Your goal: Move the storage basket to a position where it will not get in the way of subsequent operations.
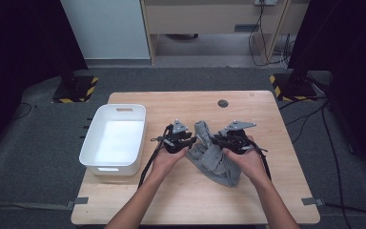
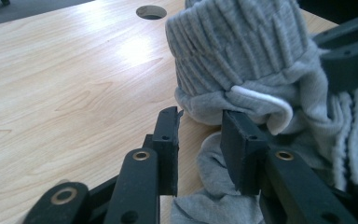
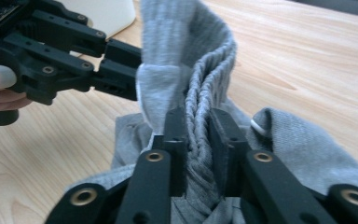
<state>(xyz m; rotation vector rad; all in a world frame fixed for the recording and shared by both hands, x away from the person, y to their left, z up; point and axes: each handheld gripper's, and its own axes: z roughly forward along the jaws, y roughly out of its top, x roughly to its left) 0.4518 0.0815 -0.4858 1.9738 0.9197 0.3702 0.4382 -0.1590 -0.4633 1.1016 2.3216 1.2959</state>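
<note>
A grey knit garment (image 1: 214, 160) lies bunched on the wooden table (image 1: 171, 200), and its ribbed cuff (image 3: 186, 46) stands upright between both hand-held grippers. From the left, my left gripper (image 1: 194, 138) meets the cuff. The folded hem (image 2: 205, 114) spans the gap at its jaw tips and touches both. My right gripper (image 1: 217, 141) comes from the right and is shut on the ribbed folds (image 3: 198, 126), which are pinched tight between its pads. The garment's grey body (image 2: 242, 51) rises just beyond the left jaws.
A white bin (image 1: 93, 138) stands at the table's left edge, close beside the left hand. A round cable hole (image 1: 223, 103) sits near the far edge. Bare wood lies in front of the hands and to the right.
</note>
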